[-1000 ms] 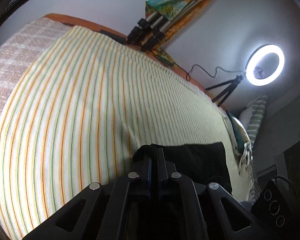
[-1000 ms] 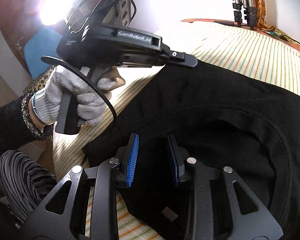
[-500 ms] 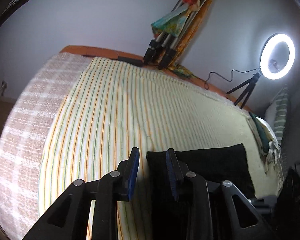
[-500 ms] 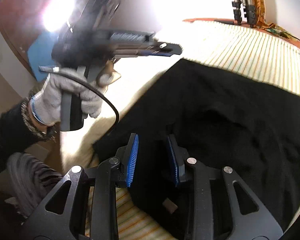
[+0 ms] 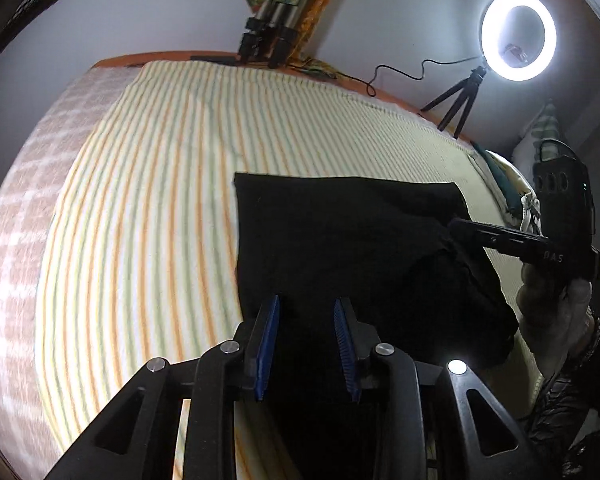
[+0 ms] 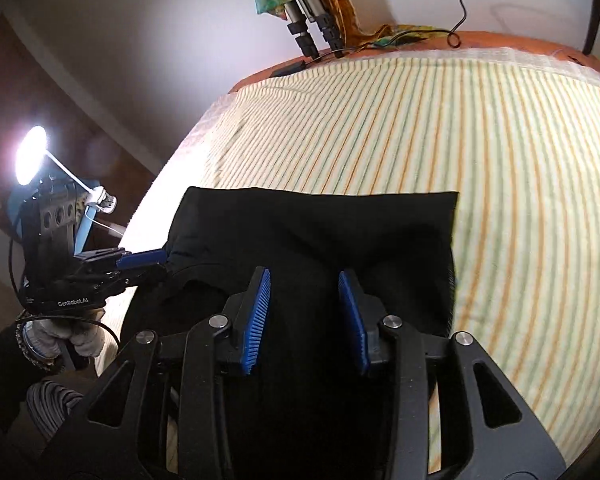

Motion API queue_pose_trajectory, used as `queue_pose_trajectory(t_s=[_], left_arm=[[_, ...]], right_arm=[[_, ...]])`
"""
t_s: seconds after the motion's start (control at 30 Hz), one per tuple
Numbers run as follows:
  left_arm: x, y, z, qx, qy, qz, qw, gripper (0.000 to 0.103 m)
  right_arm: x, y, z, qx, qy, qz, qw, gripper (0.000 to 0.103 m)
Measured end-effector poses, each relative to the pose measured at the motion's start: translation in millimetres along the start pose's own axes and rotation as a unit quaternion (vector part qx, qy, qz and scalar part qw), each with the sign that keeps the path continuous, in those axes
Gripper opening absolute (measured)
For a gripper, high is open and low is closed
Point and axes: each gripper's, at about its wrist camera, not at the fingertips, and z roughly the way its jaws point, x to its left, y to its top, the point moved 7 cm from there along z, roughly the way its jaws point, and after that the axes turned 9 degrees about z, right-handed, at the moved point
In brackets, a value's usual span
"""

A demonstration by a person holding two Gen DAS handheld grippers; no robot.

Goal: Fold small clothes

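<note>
A black garment (image 5: 340, 240) lies flat on the striped bedspread (image 5: 148, 208), toward the near edge of the bed, its far hem straight and its near part bunched in soft folds; the left gripper (image 5: 306, 344) hangs over the garment's near left part, blue pads (image 5: 266, 344) spread apart with only dark cloth showing in the gap below them, nothing pinched. In the right wrist view the same garment (image 6: 320, 232) fills the middle, and the right gripper (image 6: 304, 320) is parted too, poised above the cloth with empty space between its pads (image 6: 256, 320). From the left camera the right gripper shows side-on at the garment's right edge, its tip against the fabric, a gloved hand (image 5: 556, 304) wrapped round the handle; from the right camera the left gripper appears at the garment's left edge, one blue pad right at the cloth, held by a hand in a grey knit glove (image 6: 76, 336); whether those tips actually touch the fabric, I can't tell. A lit ring light (image 5: 518, 36) on a small tripod stands past the far right side of the bed; folded tripod legs (image 6: 316, 32) lean on the wall beyond the far edge; a bright lamp (image 6: 30, 156) glows off to the left.
</note>
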Motion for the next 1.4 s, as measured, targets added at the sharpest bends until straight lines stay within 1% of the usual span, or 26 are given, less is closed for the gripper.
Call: queue_pose_trajectory(t_s=[0.1,0.2,0.3,0.37,0.43,0.47,0.5,0.53,0.57,0.6,0.63,0.67,0.7,0.73,0.77,0.8,0.9,0.97,1.03,1.1,1.23,1.3,1.37,1.4], left_arm=[[-0.5,-15.0,-17.7,0.004,0.008,-0.007,0.9999,0.028],[-12.7,-28.8,-33.4,0.008,0.002,0.002,1.0,0.028],[-29.9,-47.8,-36.7,0.03,-0.001,0.027,0.9992,0.028],[-37.7,-63.2,-32.9,0.053,0.01,0.045,0.9975,0.028],[-37.1,-80.3,-27.7,0.081,0.027,0.05,0.9951,0.028],[-37.0,-83.5,-31.2,0.072,0.037,0.057,0.9951,0.032],[-35.6,-87.2,-32.6,0.08,0.052,0.064,0.9934,0.032],[-33.3,-89.0,-36.7,0.078,0.063,0.062,0.9931,0.032],[-30.6,-90.0,-40.3,0.074,0.064,0.048,0.994,0.029],[-28.5,-90.7,-44.4,0.071,0.057,0.029,0.9954,0.029],[-26.4,-91.2,-49.5,0.064,0.046,0.007,0.9969,0.031],[-24.7,-90.2,-54.9,0.053,0.038,-0.013,0.9978,0.036],[-23.4,-88.6,-60.2,0.042,0.031,-0.031,0.9982,0.039],[-22.7,-85.0,-65.8,0.028,0.021,-0.052,0.998,0.047],[-22.7,-82.8,-69.5,0.016,0.012,-0.069,0.9974,0.051],[-22.2,-80.3,-72.3,0.006,0.004,-0.084,0.9964,0.053],[-18.0,-77.7,-74.0,-0.014,-0.019,-0.143,0.9894,0.061],[-15.0,-78.4,-70.5,-0.021,-0.035,-0.184,0.982,0.063],[-11.5,-79.9,-65.2,-0.023,-0.049,-0.213,0.9756,0.063],[-12.8,-80.7,-58.1,-0.023,-0.051,-0.223,0.9733,0.063],[-18.0,-80.0,-43.5,-0.017,-0.05,-0.232,0.9714,0.064],[-20.1,-80.3,-34.5,-0.012,-0.056,-0.245,0.9678,0.064],[-20.0,-74.9,-32.9,-0.022,-0.067,-0.257,0.964,0.07],[-21.5,-72.2,-30.7,-0.023,-0.073,-0.259,0.9628,0.07]], right_arm=[[11.5,0.0,-22.8,-0.013,0.022,-0.003,1.0,0.041],[32.7,-20.6,-45.8,-0.012,0.046,-0.016,0.999,0.041],[52.4,-50.3,-58.3,-0.003,0.044,-0.054,0.998,0.041],[59.1,-65.7,-68.6,0.005,0.051,-0.066,0.996,0.041],[57.3,-72.4,-79.1,0.009,0.048,-0.074,0.996,0.041],[53.9,-73.5,-84.7,0.01,0.044,-0.079,0.996,0.041],[50.1,-73.2,-89.0,0.011,0.04,-0.084,0.996,0.041],[44.5,-72.0,-94.1,0.013,0.035,-0.086,0.996,0.042],[36.7,-68.9,-98.7,0.015,0.031,-0.082,0.996,0.045],[30.9,-64.5,-100.6,0.018,0.031,-0.076,0.996,0.052],[24.7,-60.0,-103.2,0.018,0.034,-0.069,0.997,0.057],[17.3,-53.0,-104.9,0.014,0.034,-0.06,0.998,0.059],[10.2,-45.3,-105.5,0.008,0.032,-0.051,0.998,0.059],[4.8,-40.0,-105.6,0.005,0.034,-0.043,0.998,0.059],[-2.4,-32.8,-103.2,0.004,0.039,-0.033,0.999,0.059],[-10.3,-25.8,-99.5,0.001,0.038,-0.023,0.999,0.059],[-31.9,-12.8,-87.0,-0.001,0.037,0.004,0.999,0.059],[-46.4,-4.7,-75.1,0.001,0.042,0.034,0.999,0.059],[-59.8,2.3,-64.1,0.004,0.051,0.061,0.997,0.059],[-71.1,9.3,-53.5,0.003,0.052,0.079,0.996,0.059],[-81.0,15.9,-35.2,0.011,0.054,0.087,0.995,0.059],[-85.4,17.5,-27.2,0.018,0.057,0.095,0.994,0.059],[-84.8,21.5,-21.7,0.017,0.067,0.095,0.993,0.059],[-84.0,23.4,-19.5,0.017,0.069,0.094,0.993,0.059]])
